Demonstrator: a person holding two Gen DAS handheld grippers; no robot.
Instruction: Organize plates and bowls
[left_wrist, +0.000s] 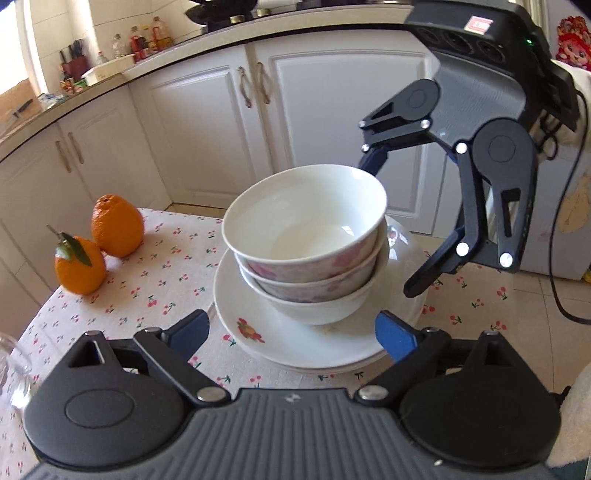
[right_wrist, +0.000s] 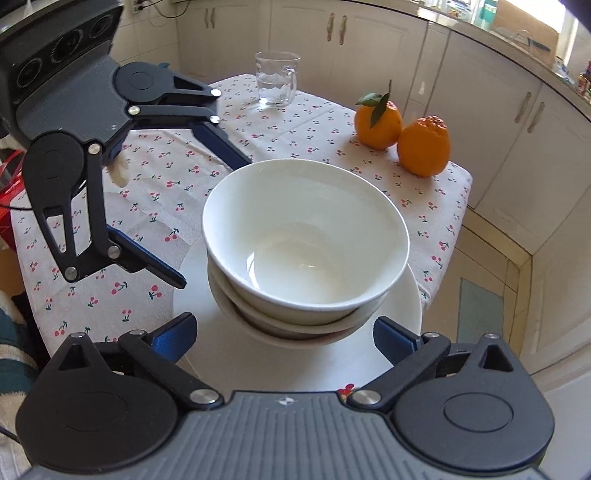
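Three nested white bowls (left_wrist: 306, 229) with pink flower patterns stand stacked on white plates (left_wrist: 295, 350) on the cherry-print tablecloth. The stack also shows in the right wrist view (right_wrist: 306, 236), on the plates (right_wrist: 229, 354). My left gripper (left_wrist: 291, 332) is open, its blue-padded fingers on either side of the plates' near edge, holding nothing. My right gripper (right_wrist: 284, 336) is open on the opposite side of the stack, empty. In the left wrist view the right gripper (left_wrist: 391, 229) straddles the far right side of the bowls. In the right wrist view the left gripper (right_wrist: 216, 221) stands open beside the stack.
Two oranges (left_wrist: 99, 243) sit on the table left of the stack; they also show in the right wrist view (right_wrist: 402, 133). A glass mug (right_wrist: 276, 79) with water stands at the table's far end. White kitchen cabinets (left_wrist: 207, 129) surround the small table.
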